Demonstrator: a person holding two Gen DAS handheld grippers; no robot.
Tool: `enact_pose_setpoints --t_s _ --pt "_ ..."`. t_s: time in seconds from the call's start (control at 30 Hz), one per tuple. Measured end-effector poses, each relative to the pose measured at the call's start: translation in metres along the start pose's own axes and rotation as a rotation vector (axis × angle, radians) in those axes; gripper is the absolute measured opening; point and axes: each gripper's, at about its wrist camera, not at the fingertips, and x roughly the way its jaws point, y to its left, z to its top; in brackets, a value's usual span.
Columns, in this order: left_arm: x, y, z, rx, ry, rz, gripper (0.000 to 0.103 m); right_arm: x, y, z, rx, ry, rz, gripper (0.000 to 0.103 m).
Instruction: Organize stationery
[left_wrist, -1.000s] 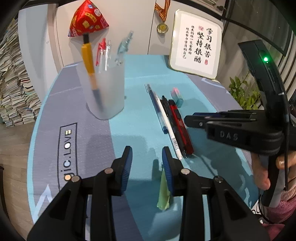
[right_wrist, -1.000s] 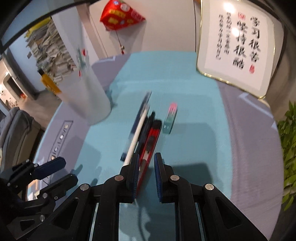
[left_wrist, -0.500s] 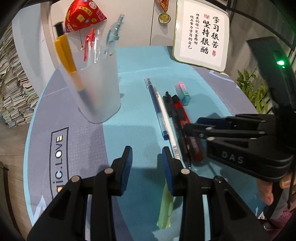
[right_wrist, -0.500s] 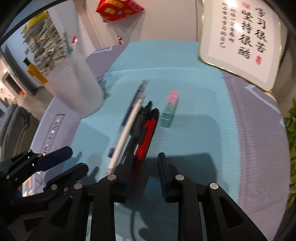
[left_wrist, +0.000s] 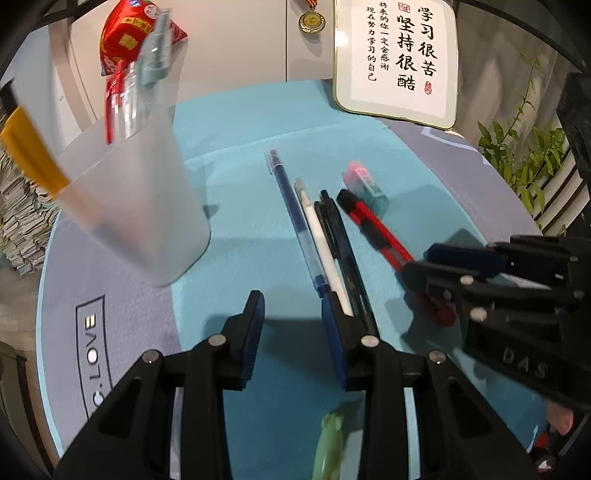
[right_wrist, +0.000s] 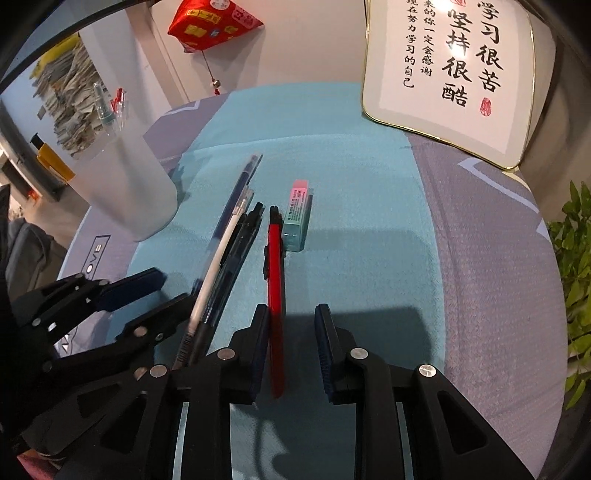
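Your right gripper (right_wrist: 291, 319) is spread, with the near end of the red utility knife (right_wrist: 275, 258) lying between its fingers, close to the left one; contact cannot be confirmed. The knife lies flat on the teal mat (right_wrist: 351, 166), its far tip just beside the pink-and-green eraser (right_wrist: 297, 214).

Your left gripper (left_wrist: 293, 308) is also spread and holds nothing. Its right finger (left_wrist: 334, 325) sits at the near ends of the blue pen (left_wrist: 295, 218), white pen (left_wrist: 321, 236) and black pen (left_wrist: 341, 240), which lie side by side, left of the knife. The frosted pen cup (left_wrist: 140, 206) stands to the left of the pens, well apart, with pens inside. A green item (left_wrist: 328, 443) lies below the left gripper, partly hidden.
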Motion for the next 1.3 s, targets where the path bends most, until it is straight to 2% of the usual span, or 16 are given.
enact_pose_setpoints --t_s 0.2,0.3,0.43,0.5,0.53,0.6,0.63,0.77,0.9,1.0,1.07,1.13,1.23,1.3 --pt "0.002 -0.007 0.004 0.016 0.002 -0.005 0.031 0.000 0.001 0.000 0.000 0.001 0.006 0.024" --pt "0.006 -0.009 0.010 0.020 -0.004 0.017 0.030 0.000 0.000 0.000 0.002 -0.003 0.002 0.024" --pt "0.014 -0.004 0.022 -0.024 -0.002 0.011 0.029 0.001 0.002 0.001 -0.012 -0.007 -0.001 0.024" --pt "0.017 -0.007 0.026 -0.008 -0.003 0.016 0.019 0.001 0.007 -0.001 -0.048 -0.010 -0.025 0.024" --pt "0.017 -0.008 0.026 -0.002 0.002 0.006 0.009 0.001 0.010 -0.002 -0.065 -0.012 -0.035 0.024" --pt "0.014 -0.008 0.024 0.006 0.013 0.003 0.007 0.000 0.013 -0.004 -0.093 -0.014 -0.041 0.018" --pt "0.012 -0.007 0.021 0.010 0.017 0.000 0.007 -0.001 0.014 -0.005 -0.098 -0.009 -0.023 0.007" --pt "-0.005 0.009 -0.002 0.021 0.044 0.000 0.007 -0.008 0.010 -0.012 -0.133 0.012 -0.026 0.007" --pt "-0.027 0.034 -0.035 -0.010 0.063 -0.020 0.007 -0.019 -0.008 -0.027 -0.115 0.052 0.066 0.007" --pt "-0.044 0.046 -0.060 -0.036 0.087 -0.058 0.006 -0.027 -0.018 -0.039 -0.089 0.094 0.203 0.007" --pt "-0.054 0.050 -0.075 -0.059 0.114 -0.110 0.006 -0.030 -0.024 -0.045 -0.062 0.112 0.279 0.007" --pt "-0.060 0.049 -0.087 -0.067 0.124 -0.124 0.007 -0.033 -0.026 -0.047 -0.063 0.084 0.225 0.007" --pt "-0.066 0.044 -0.093 -0.054 0.124 -0.085 0.007 -0.036 -0.024 -0.044 -0.082 0.032 0.058 0.011" --pt "-0.067 0.044 -0.090 -0.049 0.111 -0.065 0.007 -0.037 -0.016 -0.042 -0.103 0.016 0.058 0.018"
